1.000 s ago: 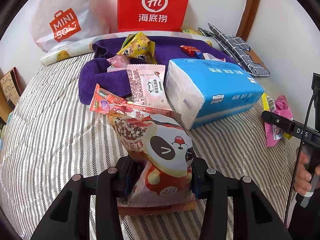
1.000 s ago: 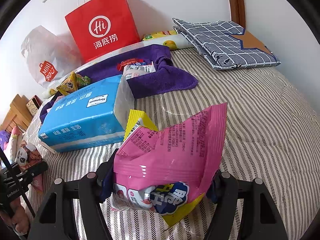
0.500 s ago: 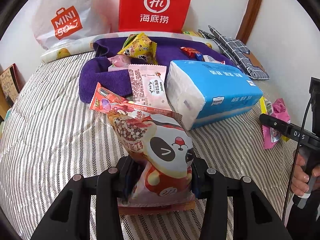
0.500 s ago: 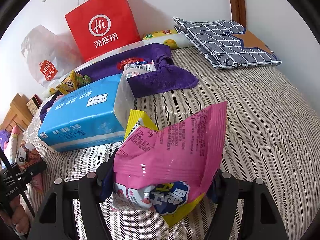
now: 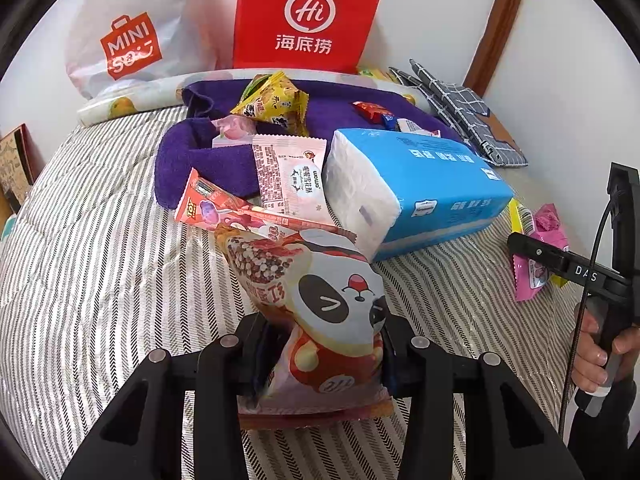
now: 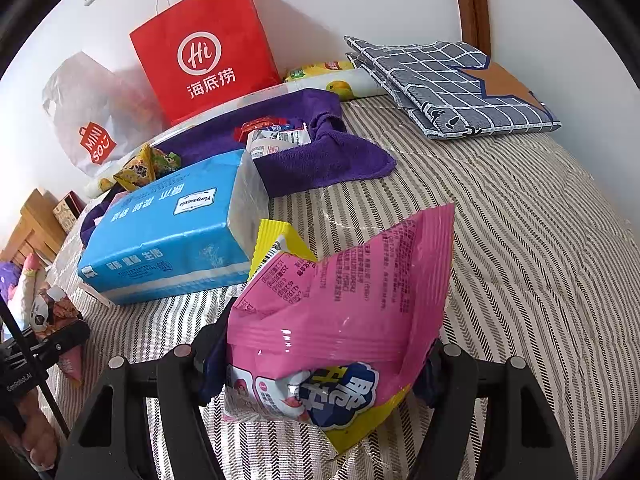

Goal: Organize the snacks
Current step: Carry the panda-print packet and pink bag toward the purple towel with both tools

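My left gripper (image 5: 320,356) is shut on a panda-face snack bag (image 5: 320,312), held upright over the striped bed. My right gripper (image 6: 320,364) is shut on a pink snack bag (image 6: 344,296) with a yellow one behind it; it also shows in the left wrist view (image 5: 540,248). Loose snacks lie ahead: a red Toy Story packet (image 5: 224,208), a pale pink packet (image 5: 288,172), a yellow triangular bag (image 5: 276,104) and small red sweets (image 5: 372,112) on a purple towel (image 5: 208,160).
A blue tissue pack (image 5: 420,184) lies mid-bed between the grippers. A red paper bag (image 5: 304,16) and a white Miniso plastic bag (image 5: 128,36) stand against the back wall. Grey checked cloths (image 6: 452,84) lie at the far right. A wooden shelf (image 6: 32,224) stands left.
Both grippers have crept slightly forward with their bags still held. Nothing was let go or picked up.
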Demonstrator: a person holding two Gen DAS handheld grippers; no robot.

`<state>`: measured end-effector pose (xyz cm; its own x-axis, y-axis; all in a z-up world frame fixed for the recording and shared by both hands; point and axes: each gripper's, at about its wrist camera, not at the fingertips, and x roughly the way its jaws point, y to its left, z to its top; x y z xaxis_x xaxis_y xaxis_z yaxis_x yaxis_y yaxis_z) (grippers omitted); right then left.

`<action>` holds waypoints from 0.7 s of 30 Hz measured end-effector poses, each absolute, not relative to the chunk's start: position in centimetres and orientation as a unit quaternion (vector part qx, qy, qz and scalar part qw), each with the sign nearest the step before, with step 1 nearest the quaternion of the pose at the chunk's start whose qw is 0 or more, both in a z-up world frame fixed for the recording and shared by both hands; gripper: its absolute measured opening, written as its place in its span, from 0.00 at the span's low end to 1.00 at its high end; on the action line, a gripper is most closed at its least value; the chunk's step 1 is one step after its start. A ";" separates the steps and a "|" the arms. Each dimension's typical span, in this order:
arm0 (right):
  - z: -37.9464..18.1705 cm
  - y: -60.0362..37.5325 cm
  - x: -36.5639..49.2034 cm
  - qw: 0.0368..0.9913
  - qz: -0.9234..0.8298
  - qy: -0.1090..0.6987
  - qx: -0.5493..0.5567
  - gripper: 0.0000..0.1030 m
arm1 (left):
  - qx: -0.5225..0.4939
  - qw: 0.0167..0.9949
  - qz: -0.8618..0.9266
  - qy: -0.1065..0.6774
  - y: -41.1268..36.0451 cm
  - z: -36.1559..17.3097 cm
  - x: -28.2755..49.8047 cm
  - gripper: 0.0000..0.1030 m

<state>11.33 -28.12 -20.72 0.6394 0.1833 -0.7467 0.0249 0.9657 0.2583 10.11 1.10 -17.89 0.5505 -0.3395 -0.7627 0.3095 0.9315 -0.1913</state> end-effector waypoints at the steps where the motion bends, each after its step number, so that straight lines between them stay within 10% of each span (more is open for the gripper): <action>1: -20.6 -28.2 11.3 0.897 0.044 0.421 0.125 0.67 | -0.016 0.881 -0.184 0.435 1.1 -17.8 10.0 0.41; 21: -15.4 -26.8 9.9 0.921 0.048 0.375 0.088 0.66 | -0.008 0.887 -0.211 0.410 -0.6 -13.7 8.5 0.41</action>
